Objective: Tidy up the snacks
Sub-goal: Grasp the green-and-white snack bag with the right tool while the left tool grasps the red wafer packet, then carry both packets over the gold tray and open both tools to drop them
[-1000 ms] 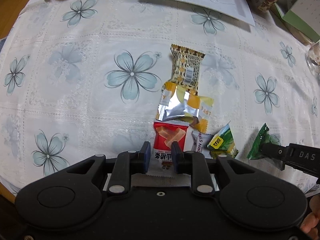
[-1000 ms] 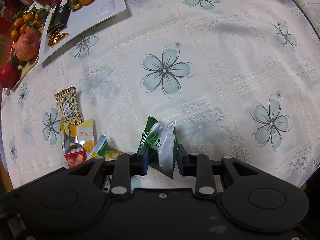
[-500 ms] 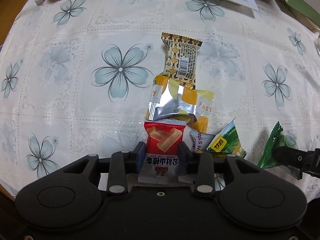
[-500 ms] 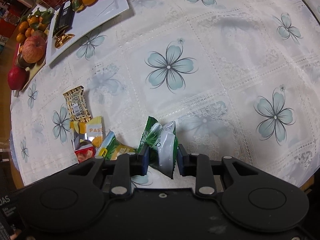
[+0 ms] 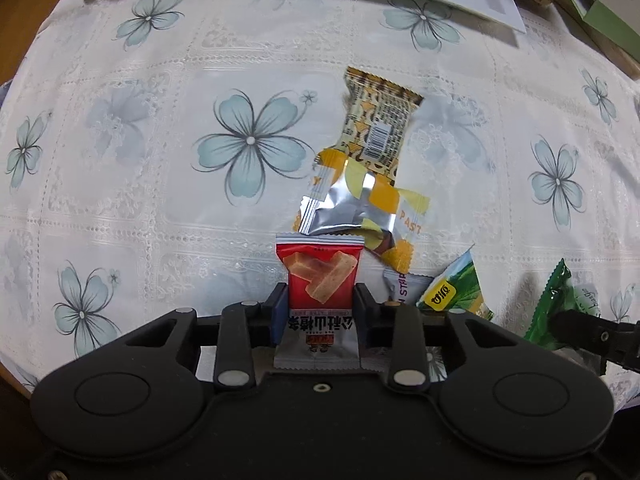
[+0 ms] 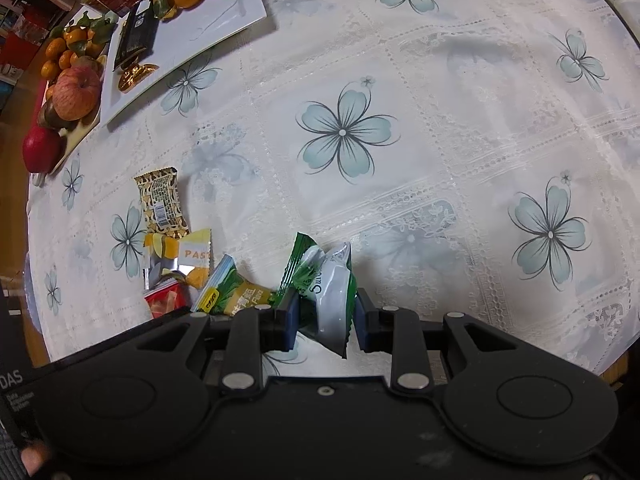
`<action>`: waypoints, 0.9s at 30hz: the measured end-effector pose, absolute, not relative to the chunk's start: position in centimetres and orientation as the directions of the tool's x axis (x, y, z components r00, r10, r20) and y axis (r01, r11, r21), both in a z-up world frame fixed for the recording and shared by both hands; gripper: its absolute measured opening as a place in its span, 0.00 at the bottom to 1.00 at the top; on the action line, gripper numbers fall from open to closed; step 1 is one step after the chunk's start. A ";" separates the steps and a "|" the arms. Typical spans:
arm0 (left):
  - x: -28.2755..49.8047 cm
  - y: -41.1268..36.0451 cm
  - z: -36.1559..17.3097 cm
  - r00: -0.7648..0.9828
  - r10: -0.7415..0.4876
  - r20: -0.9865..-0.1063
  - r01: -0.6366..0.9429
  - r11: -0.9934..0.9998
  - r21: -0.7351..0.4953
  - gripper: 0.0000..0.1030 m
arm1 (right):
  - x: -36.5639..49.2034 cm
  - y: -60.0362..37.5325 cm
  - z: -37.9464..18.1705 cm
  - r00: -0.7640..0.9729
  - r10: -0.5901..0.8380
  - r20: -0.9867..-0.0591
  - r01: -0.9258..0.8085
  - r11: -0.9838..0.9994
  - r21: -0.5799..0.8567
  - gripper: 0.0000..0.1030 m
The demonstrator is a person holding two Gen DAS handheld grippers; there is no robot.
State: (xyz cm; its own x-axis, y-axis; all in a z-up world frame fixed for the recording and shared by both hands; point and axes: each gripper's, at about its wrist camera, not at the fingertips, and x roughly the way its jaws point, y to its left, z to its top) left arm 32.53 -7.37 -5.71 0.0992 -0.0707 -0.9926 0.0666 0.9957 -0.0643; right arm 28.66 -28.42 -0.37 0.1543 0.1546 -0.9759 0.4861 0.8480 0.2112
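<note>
Foil crinkles: left gripper (image 5: 320, 312) closing round light, slippery red packet (image 5: 321, 280) mid-body; right gripper (image 6: 326, 322) clamps green packet (image 6: 326, 292).

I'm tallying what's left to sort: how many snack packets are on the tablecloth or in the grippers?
6. Brown patterned packet farthest; yellow-silver packet below it; red packet between the closing left gripper; white packet; green-yellow packet; green-white packet in the right gripper. More may hide underneath.

Purple-lettered packet (image 5: 400, 290) mostly hidden, perhaps corn strips
</note>
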 end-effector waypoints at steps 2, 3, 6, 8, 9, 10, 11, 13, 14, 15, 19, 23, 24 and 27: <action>32.3 -6.4 -4.6 0.132 -0.084 -0.988 0.052 0.996 -0.078 0.41 | 28.5 -28.7 0.0 0.166 0.150 -0.975 0.486 0.848 0.213 0.29; 32.2 -5.9 -4.0 0.147 -0.093 -0.985 0.047 0.995 -0.087 0.41 | 28.3 -28.8 0.2 0.174 0.146 -0.974 0.485 0.848 0.214 0.29; 31.4 -4.4 -2.2 0.195 -0.125 -0.973 0.042 0.992 -0.119 0.41 | 28.0 -29.3 0.6 0.196 0.129 -0.972 0.492 0.845 0.211 0.29; 30.8 -3.5 -1.3 0.229 -0.137 -0.964 0.040 0.990 -0.132 0.41 | 27.7 -29.8 1.1 0.230 0.130 -0.964 0.495 0.837 0.232 0.29; 30.4 -3.3 -0.8 0.244 -0.135 -0.960 0.036 0.991 -0.130 0.41 | 27.4 -29.9 1.6 0.258 0.133 -0.957 0.488 0.837 0.248 0.29; 30.0 -3.1 -0.4 0.259 -0.131 -0.957 0.028 0.991 -0.128 0.41 | 27.2 -30.0 2.0 0.285 0.132 -0.949 0.478 0.839 0.260 0.29; 29.4 -2.8 0.1 0.276 -0.127 -0.953 0.019 0.992 -0.127 0.41 | 26.9 -30.0 2.6 0.315 0.125 -0.941 0.469 0.842 0.269 0.29; 28.0 -2.5 0.6 0.298 -0.133 -0.945 0.006 0.990 -0.138 0.41 | 26.1 -30.0 4.0 0.385 0.098 -0.918 0.444 0.852 0.277 0.29; 27.1 -2.2 0.7 0.298 -0.144 -0.944 -0.004 0.988 -0.152 0.41 | 25.5 -30.0 4.6 0.421 0.083 -0.903 0.431 0.858 0.280 0.29; 26.2 -1.9 0.8 0.294 -0.157 -0.943 -0.011 0.986 -0.168 0.41 | 24.8 -30.0 5.4 0.459 0.066 -0.886 0.418 0.864 0.281 0.29; 22.0 -1.0 0.8 0.260 -0.197 -0.945 -0.029 0.977 -0.211 0.41 | 21.4 -29.9 7.8 0.571 0.091 -0.816 0.360 0.866 0.348 0.29; 18.5 -0.7 0.8 0.238 -0.180 -0.955 -0.030 0.981 -0.192 0.41 | 17.6 -29.8 8.4 0.614 0.158 -0.773 0.335 0.834 0.437 0.29; 17.8 -0.7 0.8 0.232 -0.182 -0.956 -0.032 0.980 -0.194 0.41 | 16.5 -29.6 8.3 0.615 0.163 -0.771 0.342 0.827 0.447 0.29; 15.6 -0.6 1.0 0.216 -0.191 -0.957 -0.024 0.979 -0.201 0.41 | 13.6 -29.1 7.4 0.602 0.193 -0.775 0.363 0.798 0.481 0.29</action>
